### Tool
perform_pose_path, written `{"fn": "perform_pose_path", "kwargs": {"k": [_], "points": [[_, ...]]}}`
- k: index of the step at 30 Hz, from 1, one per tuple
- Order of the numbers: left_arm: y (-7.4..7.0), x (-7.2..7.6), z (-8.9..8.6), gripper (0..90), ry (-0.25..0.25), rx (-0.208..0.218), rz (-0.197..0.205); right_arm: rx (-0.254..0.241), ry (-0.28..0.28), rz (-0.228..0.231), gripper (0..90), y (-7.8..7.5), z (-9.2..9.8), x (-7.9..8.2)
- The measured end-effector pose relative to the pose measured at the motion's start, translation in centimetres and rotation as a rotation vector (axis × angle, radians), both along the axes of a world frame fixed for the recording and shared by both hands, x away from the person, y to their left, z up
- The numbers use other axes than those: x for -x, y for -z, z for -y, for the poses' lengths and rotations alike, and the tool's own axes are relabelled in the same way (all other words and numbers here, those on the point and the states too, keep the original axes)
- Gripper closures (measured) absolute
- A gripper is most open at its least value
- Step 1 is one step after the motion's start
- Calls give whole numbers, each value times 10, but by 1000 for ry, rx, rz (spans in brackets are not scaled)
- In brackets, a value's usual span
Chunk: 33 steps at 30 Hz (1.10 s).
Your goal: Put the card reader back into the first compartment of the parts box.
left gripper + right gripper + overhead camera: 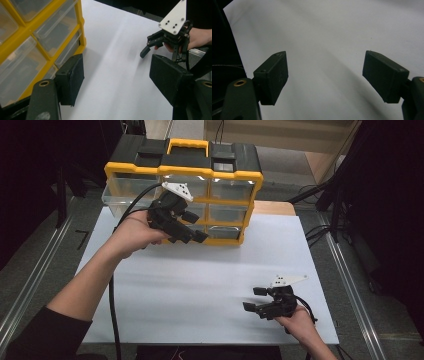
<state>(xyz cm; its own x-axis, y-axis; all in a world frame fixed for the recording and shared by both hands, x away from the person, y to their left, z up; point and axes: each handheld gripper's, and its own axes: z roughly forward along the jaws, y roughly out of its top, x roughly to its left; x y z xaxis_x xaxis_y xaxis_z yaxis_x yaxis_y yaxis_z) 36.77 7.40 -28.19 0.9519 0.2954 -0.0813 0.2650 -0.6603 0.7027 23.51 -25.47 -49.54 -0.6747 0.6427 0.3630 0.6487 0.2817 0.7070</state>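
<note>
So, yellow drawer organizer [183, 195] standing at far edge of table [200, 280]. Left gripper [192, 232] wide open, empty, just beside lower drawers [60, 37]. Right gripper [255, 299] open, empty, well apart. Clear plastic drawers look light, slick, brittle-ish; grab by front lip.

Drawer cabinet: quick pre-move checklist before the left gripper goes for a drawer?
1. Left gripper open, nothing between its jaws: ok.
2. Left gripper beside the drawer cabinet, near its lower drawers: ok.
3. Contact with any drawer: cannot tell.
4. Lower drawers shut: ok; top-left drawer sticks out: not ok.
5. Right gripper open, empty, low over the white table, apart from the cabinet: ok.
</note>
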Motion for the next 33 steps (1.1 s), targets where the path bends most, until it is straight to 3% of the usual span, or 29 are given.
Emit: {"fn": "perform_pose_path", "kwargs": {"k": [33], "points": [[91, 24, -24, 271, -46, 80, -89, 13, 3, -6, 185, 1, 0, -1]]}}
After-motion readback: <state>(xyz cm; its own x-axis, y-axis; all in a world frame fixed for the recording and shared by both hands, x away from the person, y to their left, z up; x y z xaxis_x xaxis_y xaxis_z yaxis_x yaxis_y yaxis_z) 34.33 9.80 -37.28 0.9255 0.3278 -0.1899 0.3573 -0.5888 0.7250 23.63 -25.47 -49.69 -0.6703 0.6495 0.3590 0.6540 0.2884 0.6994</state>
